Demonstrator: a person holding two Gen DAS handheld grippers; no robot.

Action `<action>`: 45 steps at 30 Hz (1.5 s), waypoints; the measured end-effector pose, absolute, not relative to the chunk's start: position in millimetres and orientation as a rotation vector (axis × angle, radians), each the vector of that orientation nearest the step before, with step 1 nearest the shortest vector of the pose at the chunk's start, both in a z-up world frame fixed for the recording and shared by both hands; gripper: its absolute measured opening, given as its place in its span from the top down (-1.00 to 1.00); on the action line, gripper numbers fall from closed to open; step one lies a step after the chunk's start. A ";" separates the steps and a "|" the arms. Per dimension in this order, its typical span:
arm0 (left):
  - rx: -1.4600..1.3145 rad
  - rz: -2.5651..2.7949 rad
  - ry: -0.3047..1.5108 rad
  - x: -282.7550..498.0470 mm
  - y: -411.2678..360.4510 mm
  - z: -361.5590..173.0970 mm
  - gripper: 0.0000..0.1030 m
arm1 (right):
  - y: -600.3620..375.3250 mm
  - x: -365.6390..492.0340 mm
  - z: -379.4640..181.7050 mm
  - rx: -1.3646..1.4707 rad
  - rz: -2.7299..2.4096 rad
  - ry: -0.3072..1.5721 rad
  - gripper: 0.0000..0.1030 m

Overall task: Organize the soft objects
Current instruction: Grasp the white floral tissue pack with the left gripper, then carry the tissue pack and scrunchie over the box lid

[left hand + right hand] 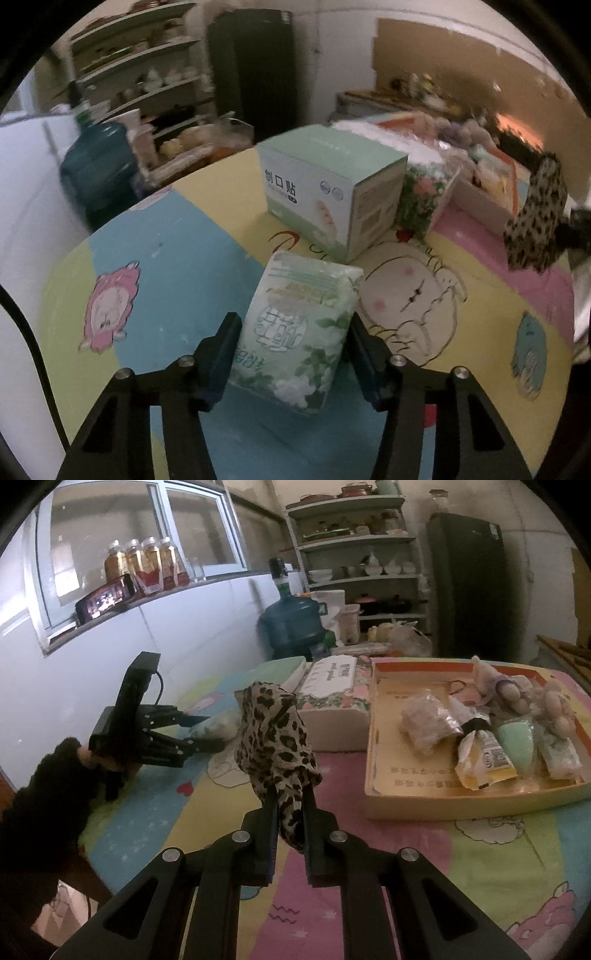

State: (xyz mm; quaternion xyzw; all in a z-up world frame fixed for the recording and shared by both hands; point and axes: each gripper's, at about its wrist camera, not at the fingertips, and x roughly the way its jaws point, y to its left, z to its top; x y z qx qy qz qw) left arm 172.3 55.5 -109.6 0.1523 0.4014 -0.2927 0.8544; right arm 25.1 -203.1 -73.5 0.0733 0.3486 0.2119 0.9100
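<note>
L gripper (293, 332) straddles the green tissue pack (299, 332), which lies on the table (192, 251) nr its left edge; one finger on each side of pack, pads at or just off its sides, can't tell if pressing. Mint box (332, 184) stands just beyond pack. R gripper (288, 801) is clamped tight on the leopard-print cloth (277, 734), held up off table, fabric bunched above the fingertips. Cardboard tray (380, 775) w/ soft pouches sits to the right, apart from cloth.

Black tongs (288, 812), silver screws; fuzzy black sleeve (40, 794)
</note>
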 end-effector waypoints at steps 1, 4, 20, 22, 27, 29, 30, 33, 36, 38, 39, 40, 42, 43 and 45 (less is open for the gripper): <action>0.301 -0.603 0.840 168.5 55.7 -108.0 -0.05 | -202.6 24.3 -73.8 0.153 0.439 0.718 0.76; 0.248 -0.566 0.806 151.2 54.4 -101.0 -0.03 | -201.9 23.0 -73.9 0.159 0.448 0.715 0.76; 0.131 -0.342 0.715 60.8 0.2 -51.9 0.00 | -216.2 12.3 -70.5 0.206 0.448 0.683 0.76; 0.135 -0.341 0.704 54.2 -10.8 -49.0 0.00 | -220.4 11.5 -68.8 0.211 0.439 0.675 0.76; 0.048 -0.351 0.681 45.9 -30.5 -38.3 0.00 | -233.8 9.8 -64.8 0.222 0.412 0.656 0.76; 0.035 -0.337 0.671 45.1 -39.4 -33.5 0.00 | -241.8 9.1 -62.9 0.228 0.395 0.646 0.76; 0.033 -0.324 0.662 45.4 -44.2 -31.0 0.00 | -245.3 8.9 -62.2 0.232 0.389 0.642 0.76; -0.003 -0.310 0.644 45.8 -53.5 -25.8 0.00 | -260.0 7.5 -59.4 0.249 0.365 0.629 0.76; -0.029 -0.293 0.631 46.6 -63.7 -23.0 0.00 | -275.5 7.4 -56.8 0.266 0.339 0.617 0.76; -0.036 -0.274 0.624 49.4 -71.4 -21.8 0.00 | -286.7 7.4 -54.4 0.278 0.323 0.608 0.76; -0.042 -0.271 0.624 50.8 -74.5 -21.4 0.00 | -291.9 7.1 -53.4 0.282 0.316 0.603 0.76; -0.053 -0.269 0.624 52.2 -78.8 -21.0 0.00 | -296.9 6.9 -52.6 0.287 0.310 0.597 0.76; -0.067 -0.268 0.623 54.6 -84.3 -20.7 0.00 | -305.5 7.2 -50.7 0.295 0.299 0.589 0.76; -0.069 -0.266 0.621 55.5 -89.3 -20.4 0.00 | -310.6 7.4 -49.5 0.300 0.294 0.585 0.76; -0.066 -0.262 0.617 57.3 -97.2 -20.6 0.00 | -317.7 7.4 -48.3 0.305 0.287 0.578 0.76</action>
